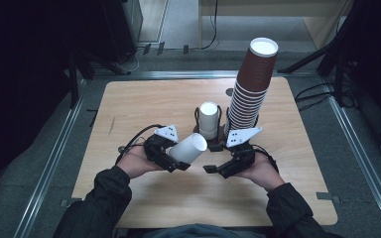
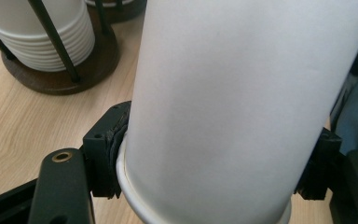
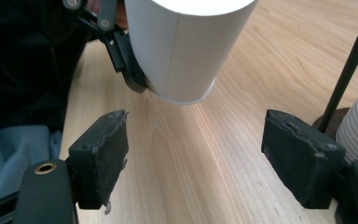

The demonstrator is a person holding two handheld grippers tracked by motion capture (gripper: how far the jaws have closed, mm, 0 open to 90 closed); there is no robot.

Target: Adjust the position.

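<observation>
The left gripper [image 1: 176, 161] is clamped on a white paper cup [image 1: 188, 148], its pads pressing the cup wall near the rolled rim on both sides; the cup is held tilted above the wooden table [image 1: 144, 104], base pointing up and toward the table's centre. In the left gripper view the white paper cup [image 2: 242, 102] stands between the two black jaws, rim nearest the camera. The right gripper [image 1: 217, 169] hovers just beside the cup, jaws spread wide with nothing between them; in the right gripper view the cup [image 3: 184, 51] hangs ahead of the parted pads [image 3: 103, 149], apart from them. Behind both grippers, a wire holder on a dark round base [image 1: 198, 130] carries a stack of white cups [image 1: 209, 119]; a tall stack of brown cups [image 1: 250, 87] rises just beside it.
</observation>
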